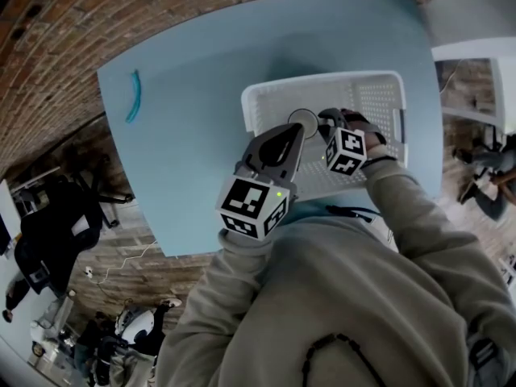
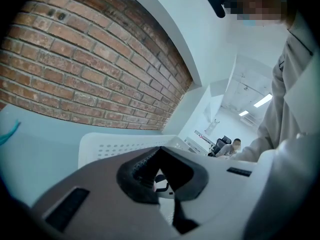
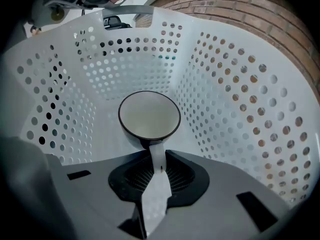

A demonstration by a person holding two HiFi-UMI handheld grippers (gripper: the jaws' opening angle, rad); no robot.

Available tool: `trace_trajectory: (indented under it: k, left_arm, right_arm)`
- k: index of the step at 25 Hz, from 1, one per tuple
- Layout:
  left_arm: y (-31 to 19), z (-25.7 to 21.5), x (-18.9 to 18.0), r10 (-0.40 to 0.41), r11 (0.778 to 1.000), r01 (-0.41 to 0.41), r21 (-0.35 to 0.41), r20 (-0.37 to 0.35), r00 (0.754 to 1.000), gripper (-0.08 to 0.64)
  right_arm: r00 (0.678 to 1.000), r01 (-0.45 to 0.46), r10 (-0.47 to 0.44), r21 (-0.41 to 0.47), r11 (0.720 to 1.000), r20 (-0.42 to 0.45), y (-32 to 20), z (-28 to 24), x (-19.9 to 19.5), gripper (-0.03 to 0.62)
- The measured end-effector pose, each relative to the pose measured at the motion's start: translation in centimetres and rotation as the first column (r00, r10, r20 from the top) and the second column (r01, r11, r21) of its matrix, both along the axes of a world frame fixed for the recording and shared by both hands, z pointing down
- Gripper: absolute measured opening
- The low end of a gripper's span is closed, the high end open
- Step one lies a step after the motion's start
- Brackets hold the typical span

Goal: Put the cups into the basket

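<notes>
Placement of one cup looks nearly complete. Nearest the person, over the basket's [image 3: 240,109] left side, the left gripper [image 2: 160,150] has its jaws drawn together with nothing between them, so it takes no part in the carry. Just beside it, toward the basket's middle, the right gripper [image 3: 156,166] reaches down inside the perforated walls, its jaws nearly closed and pinching the thin white handle [image 3: 156,156] of a cup [image 3: 149,115]. The cup is white inside with a dark rim. It sits upright, mouth up, low in the basket and close to its floor, though the views do not settle whether its base is touching down. What seems left for this cup is to set it on the floor, let go of the handle and lift the gripper clear. No other cup shows inside the basket. Beyond and around the basket, the blue table [image 1: 193,119] shows no further cup either, only a small teal strip [image 1: 134,95] well apart to the basket's left near the table's far corner. Whether more cups wait out of sight cannot be told.
</notes>
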State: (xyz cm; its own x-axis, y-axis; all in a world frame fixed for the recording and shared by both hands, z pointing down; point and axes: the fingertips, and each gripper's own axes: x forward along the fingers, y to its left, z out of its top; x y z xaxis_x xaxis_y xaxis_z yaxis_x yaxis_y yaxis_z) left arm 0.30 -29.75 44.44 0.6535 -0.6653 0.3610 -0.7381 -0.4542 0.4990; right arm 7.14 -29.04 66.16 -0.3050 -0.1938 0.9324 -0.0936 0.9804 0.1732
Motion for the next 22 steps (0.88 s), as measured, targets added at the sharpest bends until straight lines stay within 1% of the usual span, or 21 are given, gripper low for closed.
trace_trajectory:
  k: [4, 7, 14, 15, 16, 17, 19, 22]
  left_arm:
    - [0.2, 0.0, -0.1, 0.001, 1.000, -0.001, 0.000, 0.001, 1.000, -0.005]
    - [0.3, 0.0, 0.1, 0.004, 1.000, -0.004, 0.002, 0.003, 1.000, -0.005]
    - [0.2, -0.3, -0.1, 0.001, 1.000, -0.001, 0.010, -0.003, 1.000, -0.005]
    - [0.3, -0.5, -0.1, 0.004, 1.000, -0.004, 0.017, -0.014, 1.000, -0.005]
    - [0.3, -0.9, -0.1, 0.010, 1.000, -0.009, 0.027, -0.032, 0.999, -0.005]
    - [0.4, -1.3, -0.1, 0.016, 0.999, -0.014, 0.038, -0.050, 0.999, -0.005]
    - [0.6, -1.7, 0.0, 0.020, 0.999, -0.017, 0.049, -0.060, 0.998, -0.005]
    - [0.9, -1.8, 0.0, 0.013, 0.999, -0.011, 0.048, -0.040, 0.999, -0.005]
  right_arm:
    - [0.999, 0.025, -0.026, -0.028, 0.999, -0.043, 0.8, 1.3, 0.3, 0.063]
    - [0.999, 0.025, -0.026, -0.027, 0.999, -0.035, 0.9, 1.1, 0.3, 0.066]
    - [0.999, 0.018, -0.020, -0.040, 0.999, -0.047, 1.0, 1.0, 0.5, 0.073]
    - [0.999, 0.011, -0.013, -0.044, 0.999, -0.050, 0.9, 0.9, 0.6, 0.122]
    - [0.999, 0.004, -0.007, -0.049, 0.999, -0.053, 0.9, 0.8, 0.7, 0.204]
    - [0.999, 0.001, -0.004, -0.051, 0.999, -0.054, 0.8, 0.6, 0.6, 0.251]
    - [0.999, 0.003, -0.005, -0.048, 0.999, -0.048, 0.5, -0.1, 0.5, 0.272]
    - [0.999, 0.001, -0.003, -0.032, 0.999, -0.037, 0.3, -1.3, 0.5, 0.276]
